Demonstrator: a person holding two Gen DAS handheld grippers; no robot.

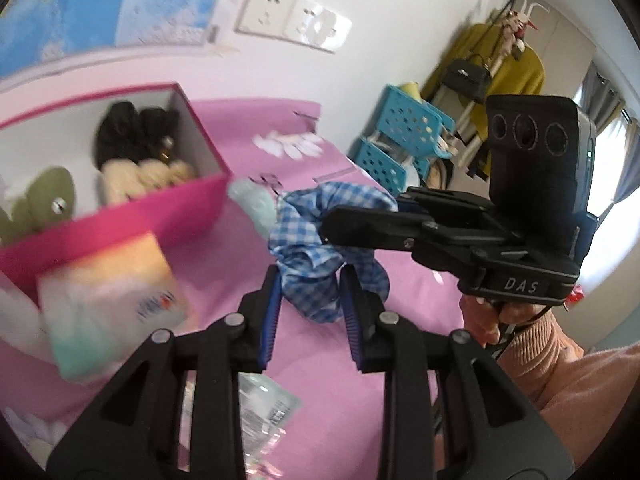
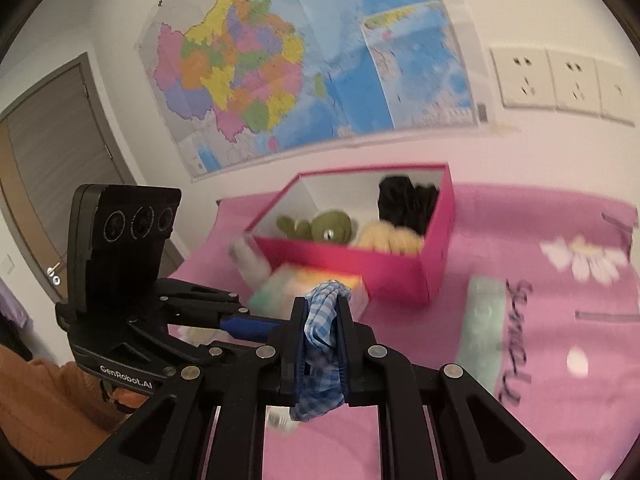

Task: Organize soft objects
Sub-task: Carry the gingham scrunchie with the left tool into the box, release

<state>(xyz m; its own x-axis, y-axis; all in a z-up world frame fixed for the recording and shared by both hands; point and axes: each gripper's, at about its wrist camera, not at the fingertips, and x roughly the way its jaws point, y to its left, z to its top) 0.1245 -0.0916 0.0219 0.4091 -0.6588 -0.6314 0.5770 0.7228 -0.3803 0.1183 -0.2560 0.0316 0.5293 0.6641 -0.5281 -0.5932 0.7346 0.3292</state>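
both grippers are clamped on one blue-and-white checked scrunchie (image 1: pixel 320 240), which hangs between them above the pink bedspread (image 1: pixel 400 292). in the left wrist view the left gripper (image 1: pixel 310 280) pinches the lower part of the fabric between its blue-ribbed pads, while the right gripper (image 1: pixel 332 226) comes in from the right side and bites the upper part; this view also shows the hand (image 1: pixel 486 320) under that device and its peach ribbed sleeve (image 1: pixel 560 364). the right wrist view gives the reverse: the right gripper (image 2: pixel 323 312) has its jaws pressed nearly together on a bunched fold of the scrunchie (image 2: pixel 322 320), with cloth spilling out below, and the left gripper (image 2: pixel 276 326) reaches in from the left, its tip meeting the same cloth. only this view shows the wall map (image 2: pixel 300 60) in full, the door (image 2: pixel 52 160) and the whole pink box (image 2: pixel 380 264), where a green plush toy (image 2: pixel 324 226), a cream plush (image 2: pixel 388 236) and a black soft item (image 2: pixel 404 200) lie inside. only the left wrist view shows the blue perforated baskets (image 1: pixel 404 136), the coat rack with a mustard garment (image 1: pixel 512 68), and a clear plastic wrapper (image 1: pixel 268 404) lying below the fingers. a pastel packet (image 1: pixel 108 304) sits just in front of the box (image 1: pixel 120 224), blurred in both views.
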